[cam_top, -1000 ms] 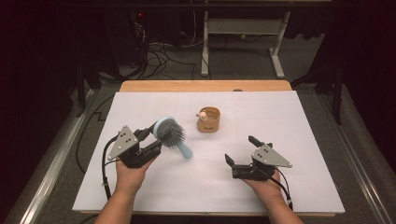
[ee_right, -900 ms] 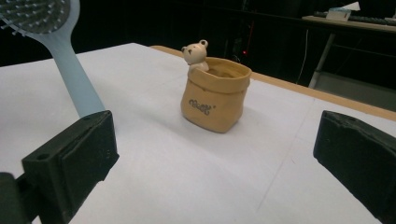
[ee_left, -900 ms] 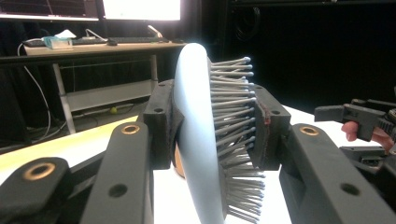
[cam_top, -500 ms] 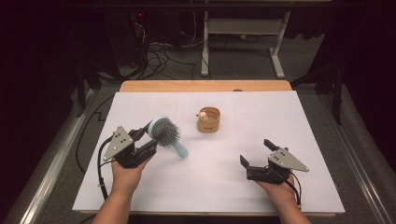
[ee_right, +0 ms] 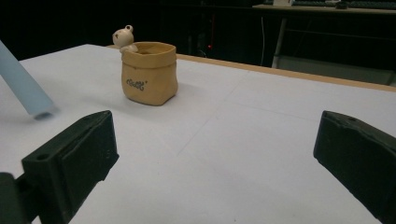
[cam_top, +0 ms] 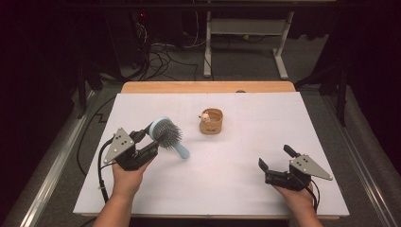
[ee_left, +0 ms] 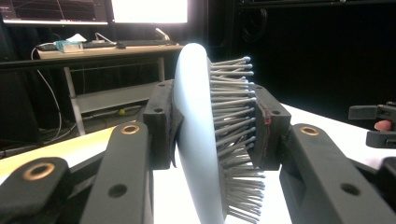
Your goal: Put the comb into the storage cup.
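You have a table (cam_top: 142, 87) with a pale wooden top, its far edge showing across the upper middle of the frame. A white sheet (cam_top: 227, 156) covers most of it. Just above the frame's centre, a small tan sack-shaped pot (cam_top: 211, 121) with a tiny figure at its rim stands on the sheet.

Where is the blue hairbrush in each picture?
High view: the hairbrush sits left of centre, its head clamped in the left gripper.
Left gripper view: its head stands in the middle, between the jaws.
Right gripper view: its handle tip shows at the left edge.
Shared landmark: the tan cup.
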Demonstrator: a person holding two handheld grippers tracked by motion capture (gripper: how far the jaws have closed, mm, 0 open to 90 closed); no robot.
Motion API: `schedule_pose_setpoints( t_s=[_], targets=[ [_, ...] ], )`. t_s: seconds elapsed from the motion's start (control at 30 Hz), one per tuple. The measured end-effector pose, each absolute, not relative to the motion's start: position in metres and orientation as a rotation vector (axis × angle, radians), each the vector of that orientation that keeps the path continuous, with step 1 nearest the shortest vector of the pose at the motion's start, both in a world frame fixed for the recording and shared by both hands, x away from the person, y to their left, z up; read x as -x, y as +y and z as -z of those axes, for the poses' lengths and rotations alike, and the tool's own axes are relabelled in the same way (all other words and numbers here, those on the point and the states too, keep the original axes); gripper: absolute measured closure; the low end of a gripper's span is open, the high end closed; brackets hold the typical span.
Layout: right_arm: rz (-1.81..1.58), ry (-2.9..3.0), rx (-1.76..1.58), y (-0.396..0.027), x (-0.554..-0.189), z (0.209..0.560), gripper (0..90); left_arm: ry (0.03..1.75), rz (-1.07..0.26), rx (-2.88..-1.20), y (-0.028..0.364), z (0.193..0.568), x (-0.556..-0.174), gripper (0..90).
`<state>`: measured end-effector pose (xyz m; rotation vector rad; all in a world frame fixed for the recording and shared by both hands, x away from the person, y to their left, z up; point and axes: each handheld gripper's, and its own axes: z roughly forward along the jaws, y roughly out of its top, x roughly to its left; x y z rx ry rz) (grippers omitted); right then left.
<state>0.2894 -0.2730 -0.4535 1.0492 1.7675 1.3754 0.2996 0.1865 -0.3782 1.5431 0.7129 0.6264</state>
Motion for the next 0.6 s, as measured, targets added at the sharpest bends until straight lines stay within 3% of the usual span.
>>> schedule_pose_setpoints(
  t_s=[0.6],
  targets=[
    [-1.382,1.761,-1.046,-0.272,-0.289,0.454,0.0,0.702,-0.611,-1.523,0.171,0.363,-0.315,58.7]
  ],
)
